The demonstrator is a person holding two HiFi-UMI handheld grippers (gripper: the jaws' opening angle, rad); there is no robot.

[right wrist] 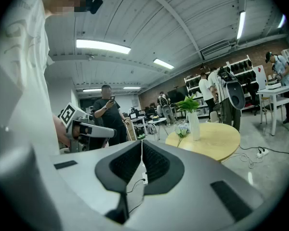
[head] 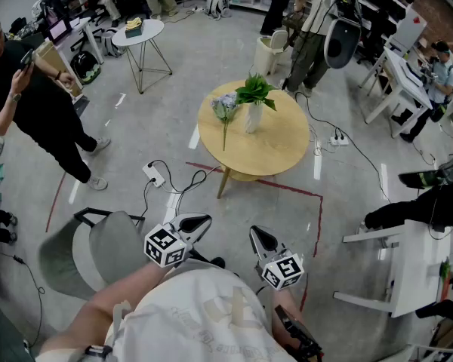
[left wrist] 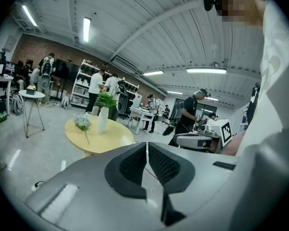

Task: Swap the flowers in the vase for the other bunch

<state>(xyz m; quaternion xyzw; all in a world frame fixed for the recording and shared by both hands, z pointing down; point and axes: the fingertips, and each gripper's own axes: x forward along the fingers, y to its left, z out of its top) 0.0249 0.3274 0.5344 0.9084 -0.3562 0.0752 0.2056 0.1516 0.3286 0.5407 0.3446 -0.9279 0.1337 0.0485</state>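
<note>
A round wooden table (head: 279,153) stands ahead of me with a white vase (head: 254,117) holding green leaves (head: 254,90). A bunch of pale blue flowers (head: 226,108) lies beside the vase on its left, stem toward me. Both grippers are held close to my body, well short of the table. My left gripper (head: 197,222) is shut and empty, and so is my right gripper (head: 261,237). In the left gripper view the vase (left wrist: 102,120) and blue bunch (left wrist: 82,122) sit far off; the right gripper view shows the vase (right wrist: 194,125) likewise.
A grey chair (head: 98,251) stands at my left. Cables and a power strip (head: 153,175) lie on the floor before the table, with red tape lines (head: 287,189). Several people stand around: one in black at left (head: 30,104), others behind the table.
</note>
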